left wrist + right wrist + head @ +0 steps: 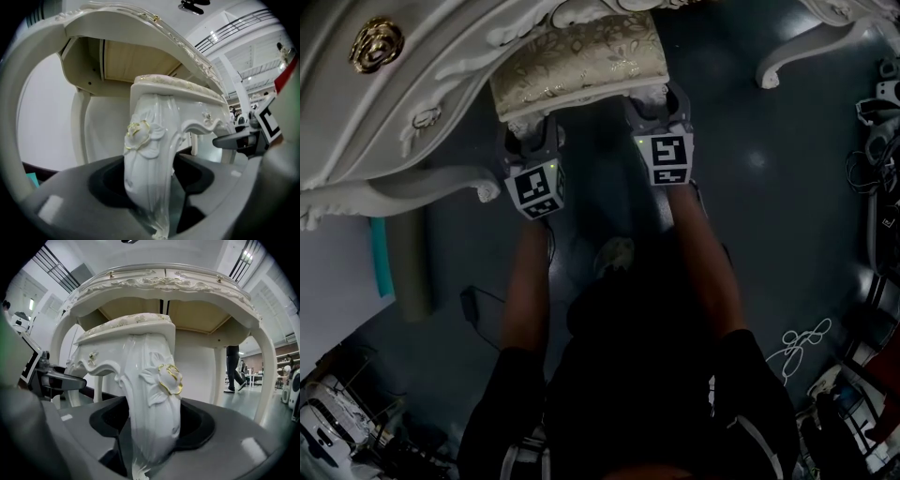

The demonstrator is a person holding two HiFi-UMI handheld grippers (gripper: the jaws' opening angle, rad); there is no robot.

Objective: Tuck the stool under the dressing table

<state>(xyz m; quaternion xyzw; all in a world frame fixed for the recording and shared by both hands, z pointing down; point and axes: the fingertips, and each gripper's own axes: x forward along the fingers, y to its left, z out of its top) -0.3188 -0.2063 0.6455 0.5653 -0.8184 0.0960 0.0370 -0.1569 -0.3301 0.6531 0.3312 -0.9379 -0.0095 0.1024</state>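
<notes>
Stool [581,61], upper centre: brocade cushion, glossy carved white legs [147,178], gilt rosettes. Your left gripper [532,131], right gripper [659,101]: jaws apart, one leg between each.

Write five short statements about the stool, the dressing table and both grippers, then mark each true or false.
1. The left gripper has a stool leg between its jaws. True.
2. The right gripper is well clear of the stool. False: a second stool leg stands between its jaws.
3. The stool's seat is bare wood. False: it carries a patterned cushion.
4. The stool lies on its side. False: it stands upright.
5. The seat's far edge lies under the dressing table. True.
</notes>
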